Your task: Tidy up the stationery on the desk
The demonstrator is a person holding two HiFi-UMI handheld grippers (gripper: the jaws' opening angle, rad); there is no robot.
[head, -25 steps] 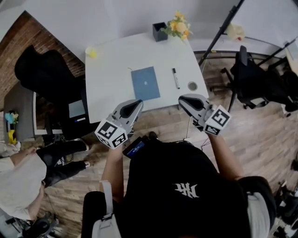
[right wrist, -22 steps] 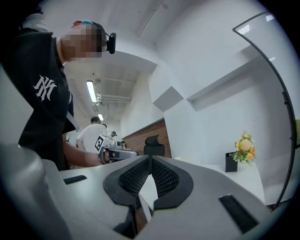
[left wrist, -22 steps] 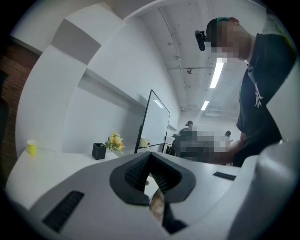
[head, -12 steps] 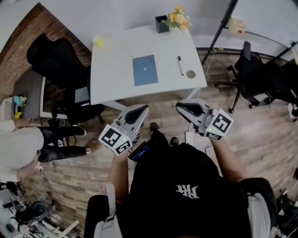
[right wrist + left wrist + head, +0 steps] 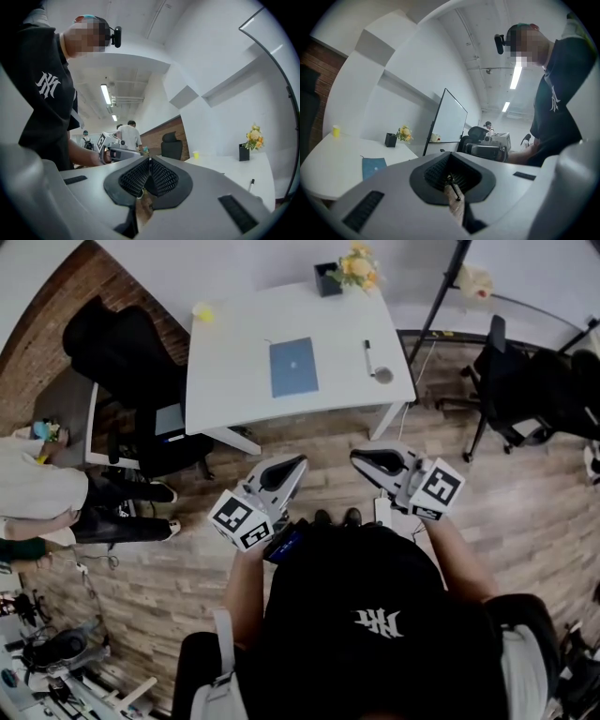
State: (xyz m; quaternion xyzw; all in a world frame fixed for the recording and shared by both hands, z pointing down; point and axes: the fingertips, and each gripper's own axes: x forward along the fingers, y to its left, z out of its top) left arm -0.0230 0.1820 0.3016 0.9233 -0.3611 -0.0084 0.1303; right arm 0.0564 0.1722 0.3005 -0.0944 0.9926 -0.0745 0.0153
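The white desk stands well ahead of me in the head view. On it lie a blue notebook, a marker and a small round grey thing. A black pen holder stands at the desk's far edge. My left gripper and right gripper hang over the wooden floor, short of the desk and side by side. Both are shut with nothing in them. The left gripper view shows its jaws closed with the notebook beyond. In the right gripper view the jaws meet, the marker far off.
Yellow flowers stand beside the holder, and a yellow cup sits at the desk's far left corner. Black office chairs stand left and right of the desk. A black stand leans at the right. A person in white is at the left.
The desk has slid farther away and up in the head view. Both grippers, earlier at its near edge, now hang over the floor. They stay shut.
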